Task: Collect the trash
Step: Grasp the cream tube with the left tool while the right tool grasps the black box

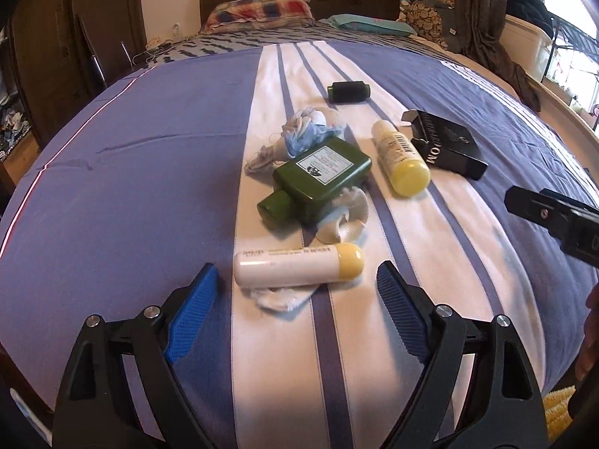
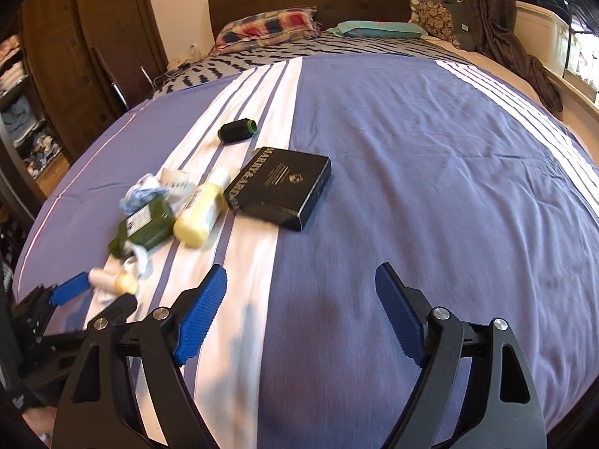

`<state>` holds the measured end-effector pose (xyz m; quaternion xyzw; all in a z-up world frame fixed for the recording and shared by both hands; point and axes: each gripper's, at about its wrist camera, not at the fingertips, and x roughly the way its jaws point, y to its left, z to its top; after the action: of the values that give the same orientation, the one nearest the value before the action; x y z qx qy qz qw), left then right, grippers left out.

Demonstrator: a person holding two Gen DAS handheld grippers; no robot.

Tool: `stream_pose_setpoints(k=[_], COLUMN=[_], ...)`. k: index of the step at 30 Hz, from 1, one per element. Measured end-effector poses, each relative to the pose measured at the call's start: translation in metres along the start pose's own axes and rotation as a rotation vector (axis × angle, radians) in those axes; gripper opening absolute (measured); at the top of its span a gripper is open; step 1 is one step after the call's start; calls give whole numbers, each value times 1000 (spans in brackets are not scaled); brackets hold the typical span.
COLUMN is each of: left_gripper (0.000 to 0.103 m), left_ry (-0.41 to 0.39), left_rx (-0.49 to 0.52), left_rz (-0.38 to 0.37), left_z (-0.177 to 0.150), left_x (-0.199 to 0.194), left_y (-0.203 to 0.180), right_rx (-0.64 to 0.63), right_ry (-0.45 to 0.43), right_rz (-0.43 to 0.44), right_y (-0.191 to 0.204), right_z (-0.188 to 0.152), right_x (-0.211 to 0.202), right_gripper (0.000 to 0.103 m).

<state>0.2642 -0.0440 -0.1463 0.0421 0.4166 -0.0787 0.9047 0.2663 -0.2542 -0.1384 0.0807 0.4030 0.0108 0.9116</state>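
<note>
Your left tool hangs with its jaws wide apart and nothing clamped, lined up on the nearest white tube with the yellow cap, which lies crosswise just ahead of the pads on a scrap of tissue. Your right tool is likewise spread and empty, over bare blue cover on the bed, well apart from the rubbish. The trash sits bunched on the white stripe: a green bottle lying on crumpled tissue, a second yellow-capped tube beside it, a black box just beside that tube, and a small dark cap further up. That close cluster likely lets each tool take a piece in turn; the near tube looks the easiest first grab, since its long side faces your left pads
</note>
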Motion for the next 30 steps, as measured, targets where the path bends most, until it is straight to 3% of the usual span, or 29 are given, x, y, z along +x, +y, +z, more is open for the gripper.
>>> stream_pose_setpoints(k=[6,13,18,20,21,30], left_gripper=[65,65,65,65,65,65], left_ry=[-14,-24,-35,-44,-47,-89], left_rx=[1,15,21,27,28,29], left_rz=[-1,-26,-44,-46,-46,-33], left_z=[2,8,12,14,14,16], left_x=[5,8,4,1,-1,-30], left_y=[4,6,8,7,7,8], right_rx=[41,88,115,95,80,60], right_ry=[20,17,77,83,95,75], right_rz=[5,-44,-55,-57,-58,-39], right_y=[6,14,13,18,22,17], right_z=[26,58,70,72,73,67], right_x=[31,60,90,93,96,73], right_gripper=[92,92,92,91,83,79])
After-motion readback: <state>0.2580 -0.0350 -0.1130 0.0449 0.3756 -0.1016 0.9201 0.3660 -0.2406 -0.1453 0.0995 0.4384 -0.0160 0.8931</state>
